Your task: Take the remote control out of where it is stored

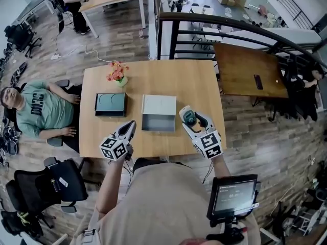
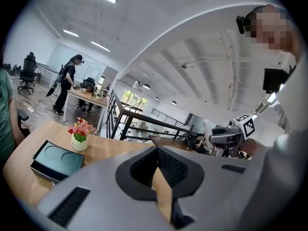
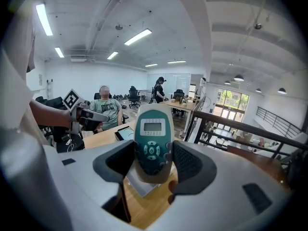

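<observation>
My right gripper [image 1: 193,119] is shut on a white and teal remote control [image 1: 189,118] and holds it over the wooden table [image 1: 199,86], just right of an open pale grey box [image 1: 158,114]. In the right gripper view the remote [image 3: 152,134] stands upright between the pads of that gripper [image 3: 153,160], screen and buttons facing the camera. The left gripper [image 1: 131,125] hovers at the box's left front corner with its jaws shut and nothing in them. From its own camera the left gripper [image 2: 156,165] shows pads pressed together.
A dark teal tray [image 1: 110,104] lies left of the box, and a small vase of flowers [image 1: 117,73] stands behind it. A person in a green shirt [image 1: 43,111] sits at the table's left side. A black railing [image 1: 230,27] and a second table [image 1: 250,70] are at the right.
</observation>
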